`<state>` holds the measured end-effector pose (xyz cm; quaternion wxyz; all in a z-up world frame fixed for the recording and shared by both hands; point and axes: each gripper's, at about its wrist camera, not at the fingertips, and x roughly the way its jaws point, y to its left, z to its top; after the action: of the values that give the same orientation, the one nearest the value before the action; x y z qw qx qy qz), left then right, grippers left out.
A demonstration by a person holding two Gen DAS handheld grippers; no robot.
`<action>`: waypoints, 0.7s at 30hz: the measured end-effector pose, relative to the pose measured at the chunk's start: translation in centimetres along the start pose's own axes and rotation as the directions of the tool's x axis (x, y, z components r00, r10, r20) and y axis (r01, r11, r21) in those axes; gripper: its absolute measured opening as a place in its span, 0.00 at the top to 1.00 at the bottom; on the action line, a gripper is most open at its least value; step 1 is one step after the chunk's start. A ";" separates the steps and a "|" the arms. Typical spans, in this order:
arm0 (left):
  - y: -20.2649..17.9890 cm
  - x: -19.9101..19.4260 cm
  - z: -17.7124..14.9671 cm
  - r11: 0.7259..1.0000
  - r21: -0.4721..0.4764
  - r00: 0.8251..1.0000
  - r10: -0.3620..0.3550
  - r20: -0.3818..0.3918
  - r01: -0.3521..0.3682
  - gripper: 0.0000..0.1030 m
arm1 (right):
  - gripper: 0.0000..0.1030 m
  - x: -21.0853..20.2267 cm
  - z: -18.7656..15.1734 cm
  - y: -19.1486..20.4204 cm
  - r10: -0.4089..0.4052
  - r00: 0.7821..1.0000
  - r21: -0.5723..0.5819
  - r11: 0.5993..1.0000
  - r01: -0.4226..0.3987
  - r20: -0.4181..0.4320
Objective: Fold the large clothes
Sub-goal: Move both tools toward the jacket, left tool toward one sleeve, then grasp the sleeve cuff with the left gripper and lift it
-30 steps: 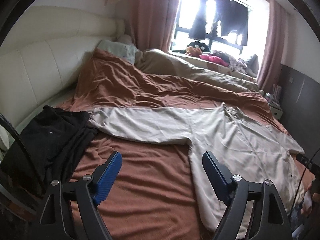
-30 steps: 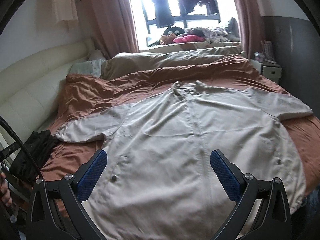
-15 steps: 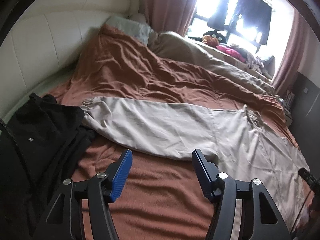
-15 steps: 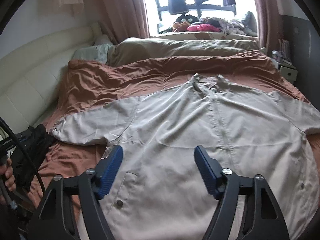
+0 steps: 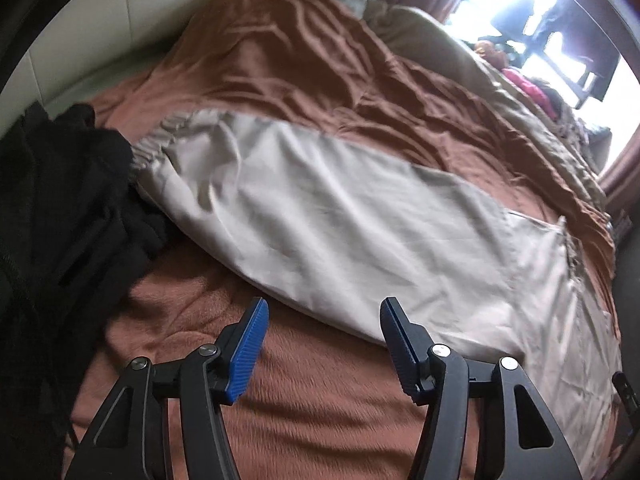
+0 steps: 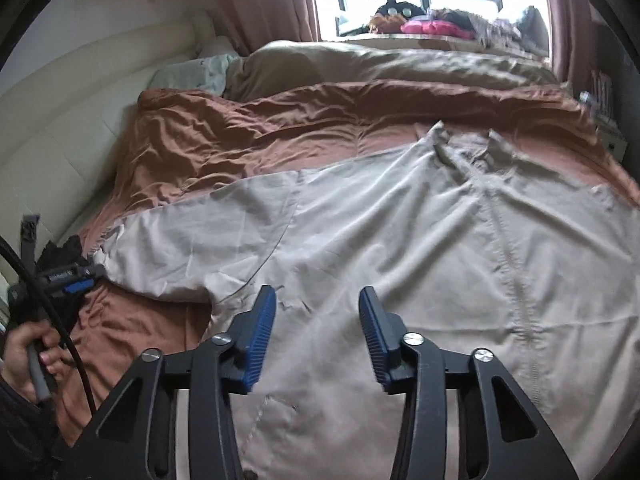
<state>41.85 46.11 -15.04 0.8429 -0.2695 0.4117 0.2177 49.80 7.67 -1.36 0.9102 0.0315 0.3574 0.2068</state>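
Both tongs closer to jacket.

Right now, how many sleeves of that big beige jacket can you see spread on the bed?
1. The long beige sleeve of the beige jacket stretches across the rust-brown bedspread, its cuff against the heap of black clothes. The other sleeve runs out of frame.

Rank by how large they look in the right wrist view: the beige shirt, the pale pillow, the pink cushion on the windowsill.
1. Beige shirt, by far the largest.
2. Pale pillow.
3. Pink cushion, smallest.
Both small items lie far from the camera, so their true sizes are unsure.
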 end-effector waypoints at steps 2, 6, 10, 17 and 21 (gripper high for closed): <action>0.4 1.7 0.3 0.999 -0.012 0.998 0.044 -0.033 -0.044 0.41 | 0.65 1.8 0.5 -0.2 0.016 1.000 0.028 0.999 -0.016 -0.020; 0.7 3.6 0.7 0.991 -0.030 0.990 0.129 -0.051 -0.131 0.41 | 0.66 4.2 0.9 -0.4 0.036 0.998 0.056 0.998 -0.034 -0.049; 1.5 5.5 1.2 0.984 -0.071 0.984 0.158 -0.081 -0.164 0.49 | 0.66 6.3 1.1 0.0 0.063 0.994 0.080 0.995 -0.057 -0.084; 1.1 4.1 3.2 0.987 -0.071 0.990 0.144 -0.009 -0.144 0.97 | 0.76 10.9 2.0 0.7 0.182 0.969 0.161 0.975 -0.156 -0.164; 0.0 0.4 4.6 0.997 -0.039 0.995 0.076 0.071 -0.074 0.97 | 0.82 13.2 2.4 0.9 0.241 0.950 0.203 0.958 -0.200 -0.200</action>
<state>44.72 49.03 -12.96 0.8434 -0.2613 0.3867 0.2663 59.80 13.98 -7.82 0.8288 0.1303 0.4687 0.2765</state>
